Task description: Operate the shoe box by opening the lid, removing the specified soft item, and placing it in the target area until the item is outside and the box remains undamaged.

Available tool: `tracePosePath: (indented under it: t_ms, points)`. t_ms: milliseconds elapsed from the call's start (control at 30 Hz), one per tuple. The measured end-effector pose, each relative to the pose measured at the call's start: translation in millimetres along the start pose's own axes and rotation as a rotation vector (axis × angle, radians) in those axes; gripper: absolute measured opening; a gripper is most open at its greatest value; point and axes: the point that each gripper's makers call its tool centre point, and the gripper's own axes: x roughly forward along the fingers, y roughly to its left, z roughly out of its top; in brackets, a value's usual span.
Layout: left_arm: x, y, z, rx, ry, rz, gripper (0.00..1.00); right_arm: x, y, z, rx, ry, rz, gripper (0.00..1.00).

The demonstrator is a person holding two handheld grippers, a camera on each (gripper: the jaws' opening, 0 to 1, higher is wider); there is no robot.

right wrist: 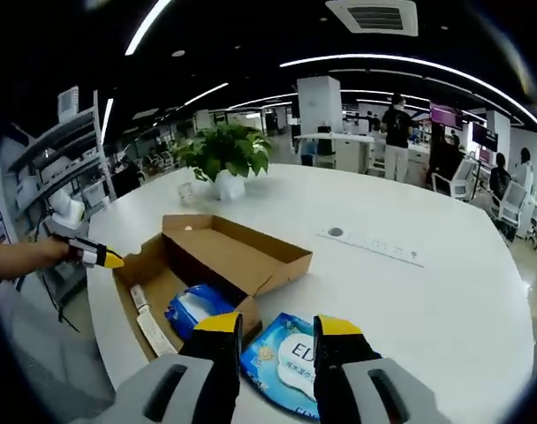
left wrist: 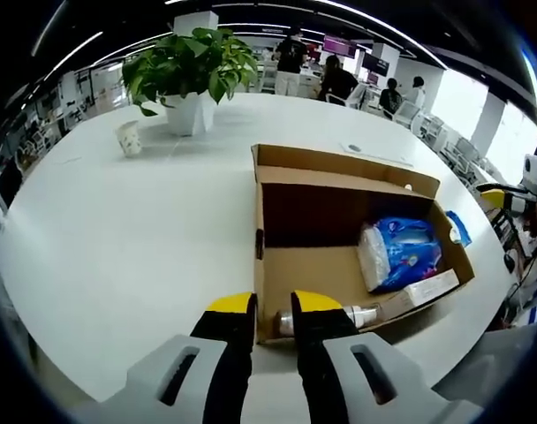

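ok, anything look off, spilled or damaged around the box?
Nothing spilled or torn. The brown cardboard shoe box sits open on the white table, lid folded back, apparently intact. One blue-and-white soft pack lies on the table outside the box, another blue pack inside beside a white carton.

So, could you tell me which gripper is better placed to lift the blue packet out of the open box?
Probably the right gripper: its open jaws sit just over the box's near corner, close to the blue packet inside. The left gripper sits at the opposite end, beyond a bottle.
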Motion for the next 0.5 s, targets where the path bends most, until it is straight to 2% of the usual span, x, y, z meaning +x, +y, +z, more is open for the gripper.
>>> tracePosePath:
  t_ms: [500]
  points:
    - [2,2.2,-0.7,-0.012,-0.008,0.001,0.15,23,39,17.6,-0.126,-0.001,0.091,0.27]
